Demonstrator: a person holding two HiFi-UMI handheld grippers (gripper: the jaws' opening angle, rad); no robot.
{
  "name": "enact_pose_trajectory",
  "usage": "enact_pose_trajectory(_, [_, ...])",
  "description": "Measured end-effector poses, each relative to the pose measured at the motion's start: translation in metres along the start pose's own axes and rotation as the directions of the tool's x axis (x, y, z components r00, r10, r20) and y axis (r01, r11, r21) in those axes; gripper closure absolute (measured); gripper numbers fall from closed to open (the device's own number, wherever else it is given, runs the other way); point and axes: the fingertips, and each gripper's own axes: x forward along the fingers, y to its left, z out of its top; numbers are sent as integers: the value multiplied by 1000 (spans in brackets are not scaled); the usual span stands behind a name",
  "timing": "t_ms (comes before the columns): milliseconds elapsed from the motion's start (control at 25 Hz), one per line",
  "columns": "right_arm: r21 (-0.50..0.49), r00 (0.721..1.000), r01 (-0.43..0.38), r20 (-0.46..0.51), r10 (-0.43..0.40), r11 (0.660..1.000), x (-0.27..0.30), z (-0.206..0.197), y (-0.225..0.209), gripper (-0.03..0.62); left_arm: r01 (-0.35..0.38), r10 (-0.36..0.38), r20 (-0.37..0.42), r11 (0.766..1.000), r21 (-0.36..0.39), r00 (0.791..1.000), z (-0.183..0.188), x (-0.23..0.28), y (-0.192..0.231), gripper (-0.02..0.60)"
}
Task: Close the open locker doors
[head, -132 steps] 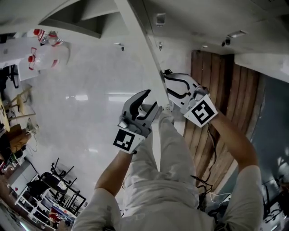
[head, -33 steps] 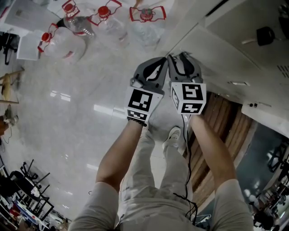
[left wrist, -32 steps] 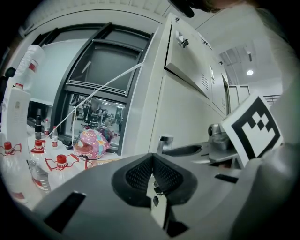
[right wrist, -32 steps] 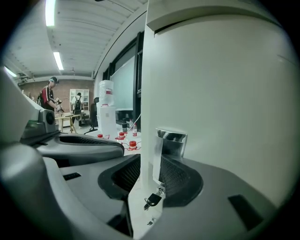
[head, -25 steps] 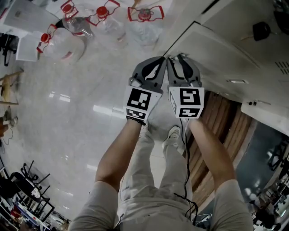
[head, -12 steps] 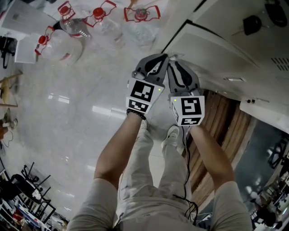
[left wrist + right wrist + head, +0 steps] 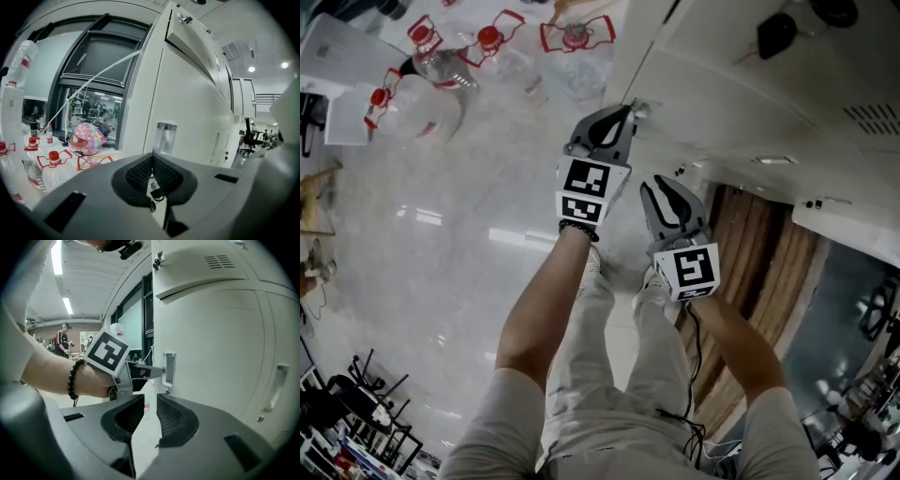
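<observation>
Glossy white floor (image 7: 441,234) below, bank of white lockers (image 7: 750,103) at the head view's upper right. Four red-capped jugs (image 7: 427,89) on the floor past the locker end, one pink helmet (image 7: 87,139) beside them.

Left gripper (image 7: 623,111): jaws pressed together, nothing pinched. Its tip is at the metal handle (image 7: 169,368) on the edge of the nearest door (image 7: 215,348); the right gripper view shows tip and handle touching. One beaded bracelet (image 7: 72,380) on that wrist.

Right gripper (image 7: 661,192): jaws spread with a clear gap, having just been closing partway, nothing between them. It's held back from the lockers, apart from the door, lower in the head view than the left and just beside it. It points at the same door face, below the handle.

Doors: the one under the left tip looks about flush with the locker front. One door above it, with vent slots, sits proud of it, with a shadow gap along its lower edge. A second handle (image 7: 276,387) shows on the next door over, so two handles in the right gripper view. Can't tell from these views whether any latch has caught.
</observation>
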Motion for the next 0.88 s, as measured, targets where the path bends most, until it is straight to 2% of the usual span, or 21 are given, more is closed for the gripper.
enact_pose_trajectory(560, [107,991,129,7,-130,986,-76,-21,-38,520,-47,47,1,997,54,999,0,1,1,577])
enact_pose_trajectory(720, [131,986,163,13,-166,978,-111,-14,-49,522,-36,39,-28,995,88,999,2,-10,-17,577])
enact_pose_trajectory(880, [143,981,175,60,-185,974,-157,5,-68,533,-2,8,-68,996,94,998,3,-36,-57,577])
